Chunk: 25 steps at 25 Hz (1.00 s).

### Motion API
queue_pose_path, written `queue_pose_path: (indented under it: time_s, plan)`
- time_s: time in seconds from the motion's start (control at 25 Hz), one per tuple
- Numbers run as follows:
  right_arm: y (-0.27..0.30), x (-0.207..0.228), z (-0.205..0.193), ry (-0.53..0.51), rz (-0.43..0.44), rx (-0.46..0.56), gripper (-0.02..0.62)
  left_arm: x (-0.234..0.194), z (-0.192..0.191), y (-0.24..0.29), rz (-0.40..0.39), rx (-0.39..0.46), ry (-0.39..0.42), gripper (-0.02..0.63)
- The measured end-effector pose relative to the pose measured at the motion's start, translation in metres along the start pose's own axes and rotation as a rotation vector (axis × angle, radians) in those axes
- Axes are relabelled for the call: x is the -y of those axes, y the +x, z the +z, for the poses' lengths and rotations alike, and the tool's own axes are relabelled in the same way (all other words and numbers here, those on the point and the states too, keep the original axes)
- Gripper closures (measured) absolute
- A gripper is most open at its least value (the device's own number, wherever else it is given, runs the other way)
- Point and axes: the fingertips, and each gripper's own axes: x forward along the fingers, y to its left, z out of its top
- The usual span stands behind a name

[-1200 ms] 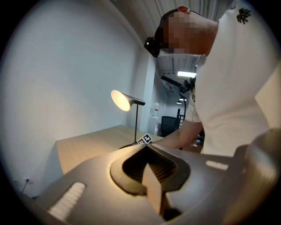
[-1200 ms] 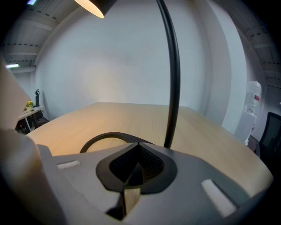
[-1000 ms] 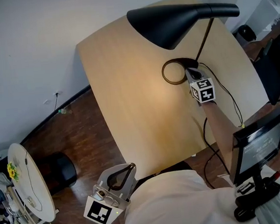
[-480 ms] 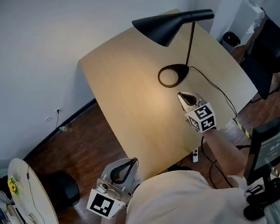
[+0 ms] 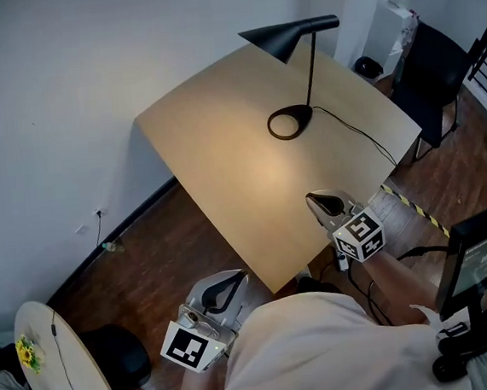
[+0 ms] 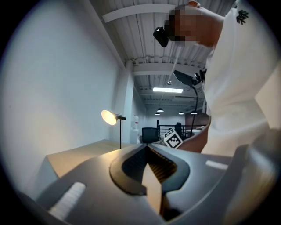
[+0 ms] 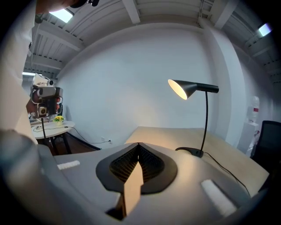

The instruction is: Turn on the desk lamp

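Observation:
The black desk lamp (image 5: 290,36) stands at the far side of the light wooden table (image 5: 224,174), with its ring base (image 5: 289,124) on the top. Its shade glows (image 7: 182,90) and throws warm light on the wood; it also shows small in the left gripper view as the lamp (image 6: 110,117). My right gripper (image 5: 319,201) hovers over the table's near edge, well short of the base, shut and holding nothing (image 7: 138,146). My left gripper (image 5: 231,279) hangs off the table by my body, shut and holding nothing (image 6: 146,147).
A black cord (image 5: 360,138) runs from the lamp base off the table's right edge. A black chair (image 5: 427,69) stands at the right, a monitor (image 5: 480,253) at the lower right. A round white side table (image 5: 67,370) and a dark bin (image 5: 122,356) sit at the lower left.
My right gripper has drawn back from the lamp's base to the table's near edge. The view has pulled away from the lamp. The left gripper has hardly moved.

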Motion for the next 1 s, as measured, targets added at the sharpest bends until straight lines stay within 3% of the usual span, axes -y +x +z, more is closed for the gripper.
queue_pose_path:
  time_s: [0.2,0.36,0.64,1.0]
  plan:
    - [-0.049,-0.064,0.015,0.051,-0.053,0.044,0.592,0.019,-0.015,-0.051,-0.074,-0.013,0.006,0.591]
    - [-0.087,-0.119,0.016,0.072,-0.049,0.042,0.592,0.043,-0.025,-0.078,-0.146,-0.033,0.031,0.591]
    - [-0.128,-0.119,0.008,0.067,-0.075,0.06,0.592,0.078,-0.038,-0.05,-0.228,-0.017,0.045,0.591]
    - [-0.257,-0.131,-0.011,0.076,-0.103,0.113,0.592,0.184,-0.03,-0.037,-0.259,-0.001,0.019,0.589]
